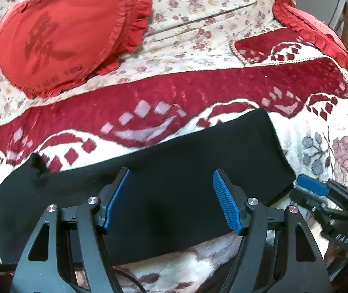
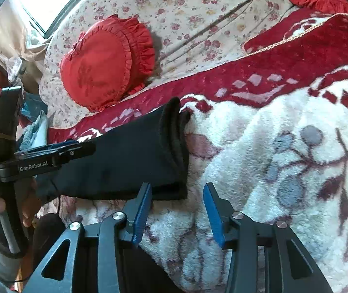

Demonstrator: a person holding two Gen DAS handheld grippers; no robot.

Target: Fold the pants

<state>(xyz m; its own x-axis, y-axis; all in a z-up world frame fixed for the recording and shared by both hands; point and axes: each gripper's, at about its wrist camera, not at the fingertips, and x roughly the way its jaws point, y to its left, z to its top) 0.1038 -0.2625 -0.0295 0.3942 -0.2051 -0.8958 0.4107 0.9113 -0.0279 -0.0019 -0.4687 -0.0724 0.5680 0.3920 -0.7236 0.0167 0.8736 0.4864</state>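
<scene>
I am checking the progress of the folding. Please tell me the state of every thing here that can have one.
black pants: folded into a long band, lying flat on the blanket
left gripper: open, empty, over the pants
right gripper: open, empty, at the pants' end
heart cushion: lying flat
blanket: spread out

One folded black pants (image 1: 149, 195), two red ruffled cushions (image 1: 61, 31) (image 1: 313, 26), one red-and-white plush blanket (image 1: 198, 90), two grippers (image 1: 171, 197) (image 2: 176, 210).
</scene>
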